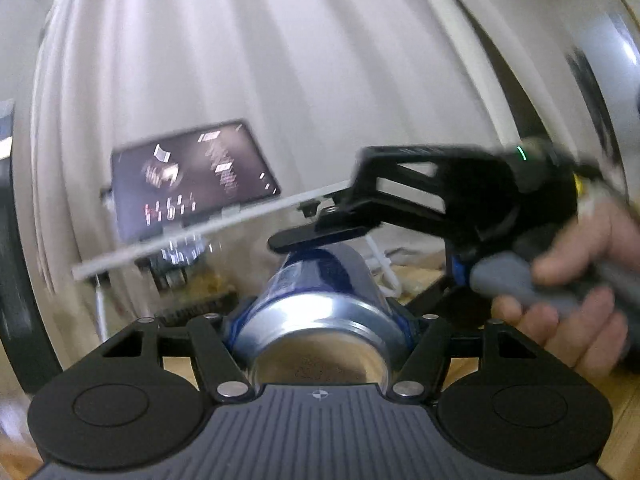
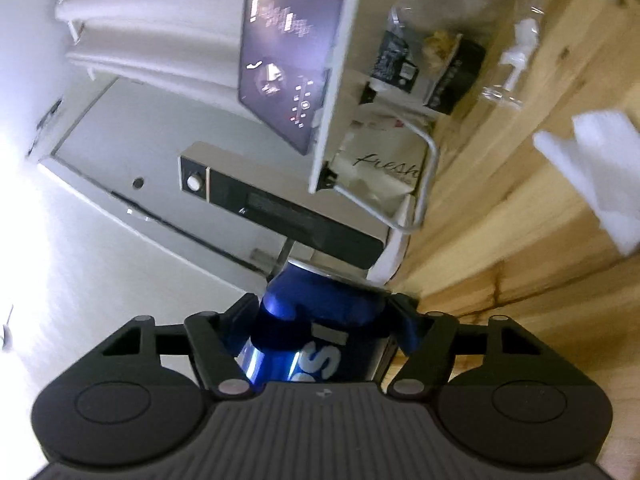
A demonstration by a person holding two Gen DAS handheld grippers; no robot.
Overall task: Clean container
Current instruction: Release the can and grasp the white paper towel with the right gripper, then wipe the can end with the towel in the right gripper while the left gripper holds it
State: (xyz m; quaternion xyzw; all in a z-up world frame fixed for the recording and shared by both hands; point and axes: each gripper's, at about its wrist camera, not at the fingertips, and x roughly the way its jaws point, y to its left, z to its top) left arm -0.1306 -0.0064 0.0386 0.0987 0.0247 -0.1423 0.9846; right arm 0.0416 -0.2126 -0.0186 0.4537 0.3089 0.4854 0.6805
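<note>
Gripping the blue can from both ends, I have it caught between my two tools above the wooden table. My left gripper is clenched around the can near its base, the fingers pressed against either side of the blue wall, and the concave silver bottom faces straight into the left wrist camera. My right gripper is clamped on the same can from the side, its blue-padded fingers squeezing the body; white lettering shows on the wall nearest that lens, and the silver rim of the can's far end points away toward the wall.

From the left wrist view I see the right gripper's black frame reaching in from the right, one finger lying across the far end of the can, with the person's hand wrapped around its grey handle.

Behind, a tablet with a dark lit screen is mounted on a white shelf, and a paper bag printed "fresh" sits beneath it. A white cloth lies on the table, well apart from the can. The left view is motion-blurred.
</note>
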